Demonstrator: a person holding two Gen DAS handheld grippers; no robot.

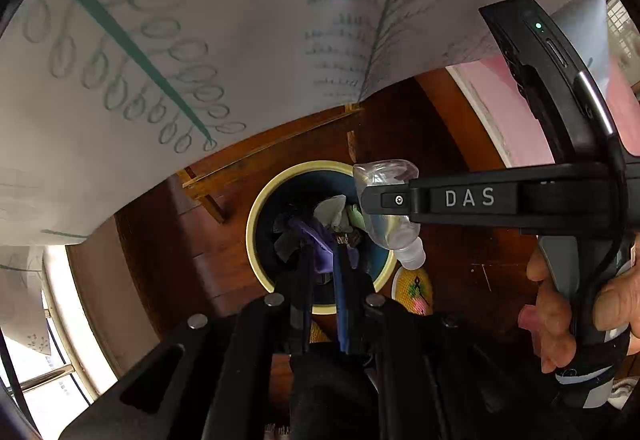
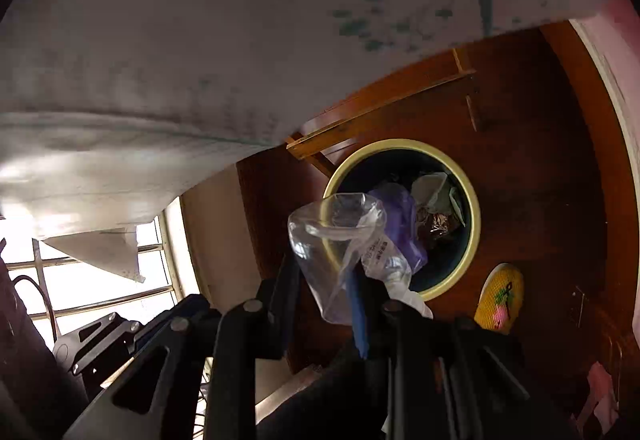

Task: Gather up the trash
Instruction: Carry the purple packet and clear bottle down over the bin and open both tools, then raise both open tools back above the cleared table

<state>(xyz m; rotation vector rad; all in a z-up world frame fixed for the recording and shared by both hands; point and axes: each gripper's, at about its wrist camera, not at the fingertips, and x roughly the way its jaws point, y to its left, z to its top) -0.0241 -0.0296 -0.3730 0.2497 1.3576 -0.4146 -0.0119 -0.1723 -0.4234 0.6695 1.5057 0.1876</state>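
Black linkage bars fill the near edge of both wrist views. Beyond them in the left wrist view, the left gripper (image 1: 323, 264) has its two fingers nearly together, pinching a purple plastic bag (image 1: 316, 240) over the round dark bin with a cream rim (image 1: 256, 208). Only this view shows the right gripper (image 1: 384, 200) from the side: a black finger marked "DAS" reaching in from the right, with a crushed clear plastic bottle (image 1: 390, 212) clamped across it, white neck pointing down over the bin's right edge, and the person's right hand (image 1: 568, 316) on the handle.

From the right wrist view, the crushed clear plastic bottle (image 2: 340, 248) sits between the right gripper (image 2: 324, 280) fingers, held narrowly, over the near-left rim of the bin (image 2: 474, 224). This view looks deeper into the bin: the purple plastic bag (image 2: 400, 224), grey paper and a shiny brown wrapper (image 2: 436, 224) lie inside. A yellow embroidered slipper (image 2: 500, 296) rests on the dark wooden floor (image 2: 540, 160) right of the bin. White leaf-printed cloth (image 1: 200, 20) hangs across the far side.
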